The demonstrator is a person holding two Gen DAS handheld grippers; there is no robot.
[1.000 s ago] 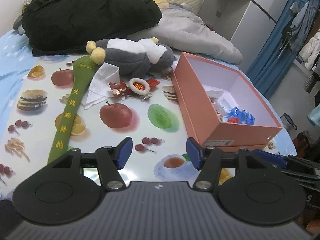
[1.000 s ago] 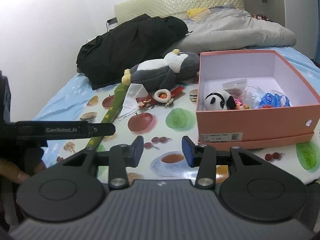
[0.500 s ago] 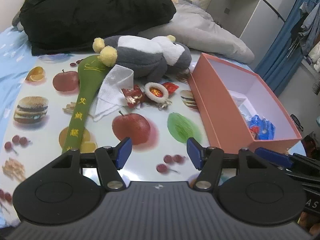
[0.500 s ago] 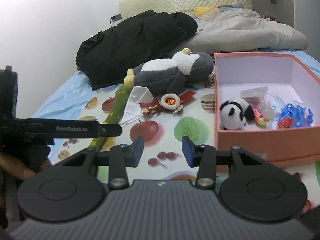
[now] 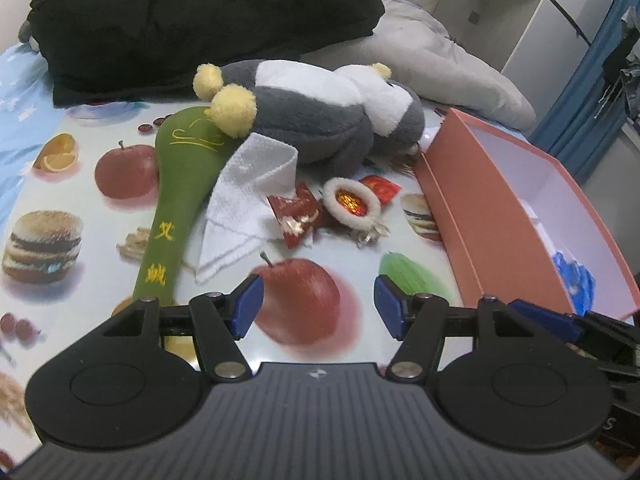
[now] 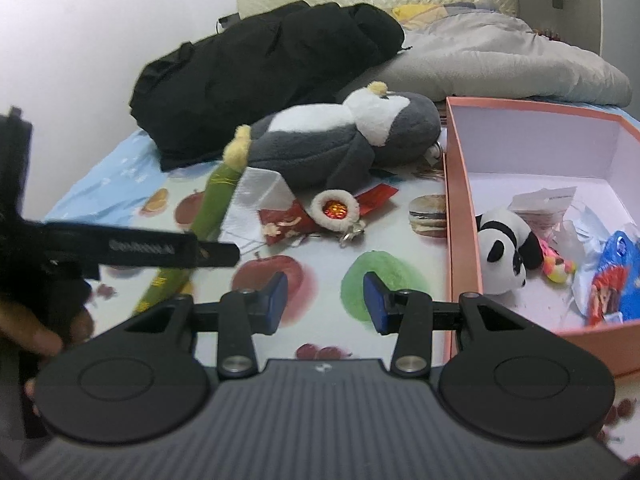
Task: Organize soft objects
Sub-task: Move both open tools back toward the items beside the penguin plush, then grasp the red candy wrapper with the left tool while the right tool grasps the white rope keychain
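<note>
Left to right across the fruit-printed cloth [image 5: 80, 184]. A green plush mallet [image 5: 176, 208] lies with its long axis running from the near left toward the far centre, its broad head touching the yellow feet of the grey-and-white plush penguin [image 5: 316, 128]. The penguin lies on its side across the far part of the cloth, its head toward the box. Just right of the mallet's shaft sits a folded white towel [image 5: 248, 208], and beside that a red pouch [image 5: 296, 216] and a fluffy-rimmed ring charm [image 5: 352, 204]. At the right stands the pink box [image 5: 472, 216], open-topped; the right wrist view shows a small panda plush [image 6: 504, 248] and blue packets [image 6: 616, 276] already inside.

The left gripper [image 5: 318, 300] has its jaws apart and empty, above a printed apple, with the towel and pouch straight ahead of it and the mallet's shaft just to its left. The right gripper [image 6: 324, 296] also stands parted and empty, its gap narrower, and sits nearer the box wall.

The loose soft items all lie ahead and to the left of both tools, with the box to the right; the left gripper appears nearer the mallet and towel. A grasp on the mallet would probably go across its shaft, not along it.
</note>
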